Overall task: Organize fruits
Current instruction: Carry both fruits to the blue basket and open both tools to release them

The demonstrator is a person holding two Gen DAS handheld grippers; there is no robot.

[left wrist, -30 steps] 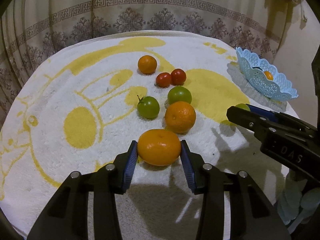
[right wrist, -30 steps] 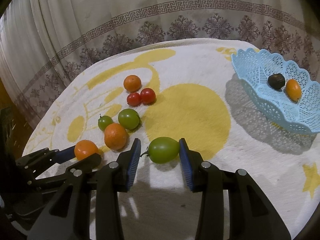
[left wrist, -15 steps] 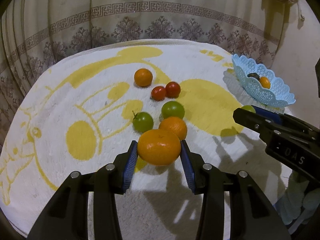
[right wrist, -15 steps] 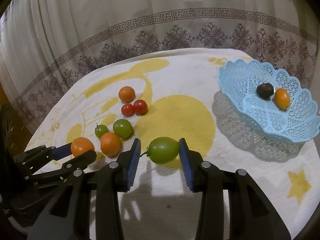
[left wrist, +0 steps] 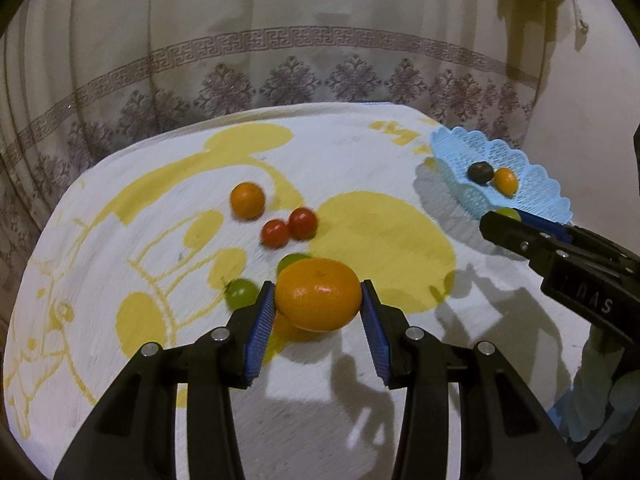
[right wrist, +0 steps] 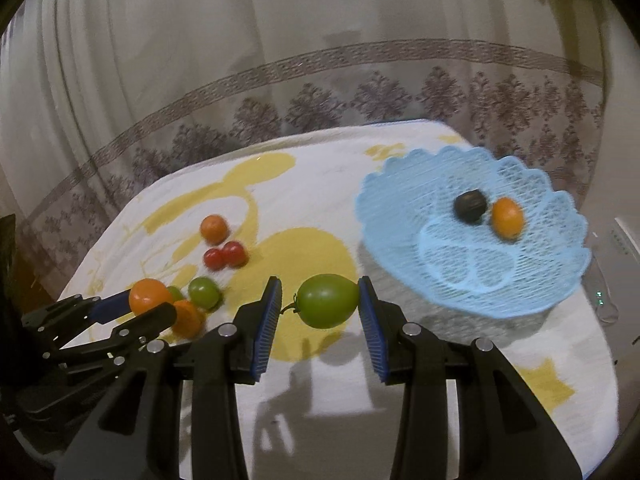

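The left gripper [left wrist: 319, 300] clamps an orange [left wrist: 319, 295] above the cloth's near side, while the right gripper [right wrist: 319, 308] clamps a green tomato [right wrist: 328, 306] just left of the blue basket [right wrist: 400, 216], which holds a dark fruit [right wrist: 469, 207] and a small orange fruit [right wrist: 507, 218].

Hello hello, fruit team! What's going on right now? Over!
Left tool shut on orange. Right tool shut on green tomato. Basket ahead holds two fruits. Nothing in the way.
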